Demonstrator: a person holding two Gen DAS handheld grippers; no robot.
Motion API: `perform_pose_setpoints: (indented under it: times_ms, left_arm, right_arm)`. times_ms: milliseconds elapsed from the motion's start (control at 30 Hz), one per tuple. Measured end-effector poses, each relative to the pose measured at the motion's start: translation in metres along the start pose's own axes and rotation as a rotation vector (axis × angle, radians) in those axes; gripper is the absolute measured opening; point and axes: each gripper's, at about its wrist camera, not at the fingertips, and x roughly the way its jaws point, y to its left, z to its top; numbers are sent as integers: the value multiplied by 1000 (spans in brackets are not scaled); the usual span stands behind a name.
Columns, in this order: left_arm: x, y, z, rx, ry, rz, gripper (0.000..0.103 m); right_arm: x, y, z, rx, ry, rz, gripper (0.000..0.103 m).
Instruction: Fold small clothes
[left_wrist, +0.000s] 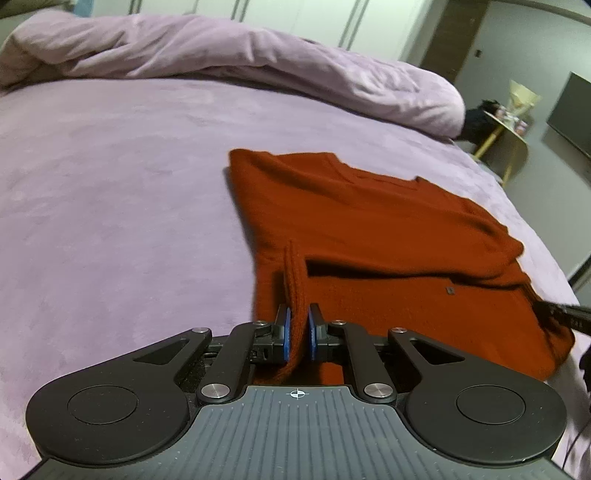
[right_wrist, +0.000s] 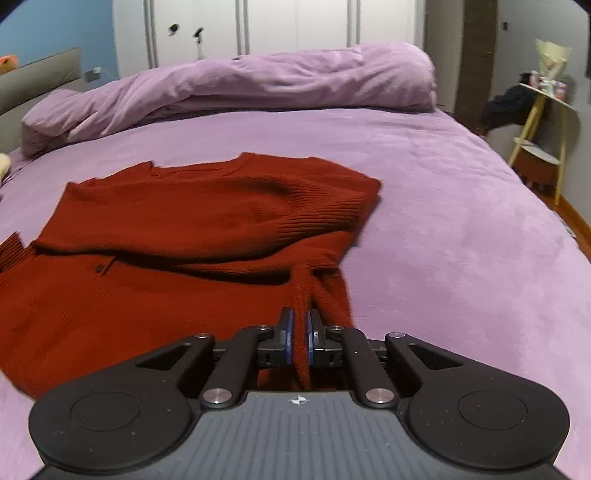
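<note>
On the lilac bed (right_wrist: 443, 206), toward its near edge and roughly mid-width, a rust-red knit sweater (right_wrist: 184, 229) is spread, sleeves already laid across the body. Left gripper (left_wrist: 298, 326): jaws narrow, clamped on a ribbed fold of hem at the sweater's near-left corner. Right gripper (right_wrist: 300, 332): jaws likewise narrow, a pinch of knit held at the near-right corner. From both jaw pairs the garment is seen running straight ahead, hem nearest, neckline farthest, toward the rolled duvet (right_wrist: 258, 81) at the far edge. Long axis thus judged approx. parallel to both fingers' direction, so the next fold prob. needs the held hem carried forward over the body toward the collar, both hands in step. Neither hand is clearly nearer; each is at its own corner.

Hidden or unclear: hem between the two grips is cut off below both cameras, so its tension can't be told. Cloth depth inside the pads is not visible. Whether the corners are raised off the bed can't be confirmed. A dark tip at the left view's right edge is prob. the other gripper, too cropped to be sure. Small dark tag (left_wrist: 450, 290) on the front is unreadable.
</note>
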Motion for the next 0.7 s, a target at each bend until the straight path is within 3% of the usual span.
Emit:
perform_pose_setpoints:
  times_ms: [100, 233, 400, 500, 567, 633, 700]
  left_arm:
    - [8, -1, 0, -5, 30, -7, 19]
    - [15, -8, 0, 24, 46, -17, 36]
    - [28, -12, -1, 54, 82, 9, 40]
    - [32, -9, 1, 29, 83, 10, 37]
    - [32, -9, 3, 31, 82, 25, 15]
    - [27, -8, 5, 39, 80, 22, 13]
    - [14, -5, 11, 4, 55, -33, 12]
  right_arm:
    - [2, -2, -1, -10, 15, -2, 20]
    - [3, 3, -1, -53, 22, -19, 21]
    - [7, 2, 0, -63, 27, -28, 21]
    - [14, 5, 2, -55, 43, -23, 19]
    - [16, 6, 3, -36, 48, -13, 6]
    - [15, 7, 3, -23, 41, 0, 5]
    - [9, 9, 3, -33, 24, 7, 5]
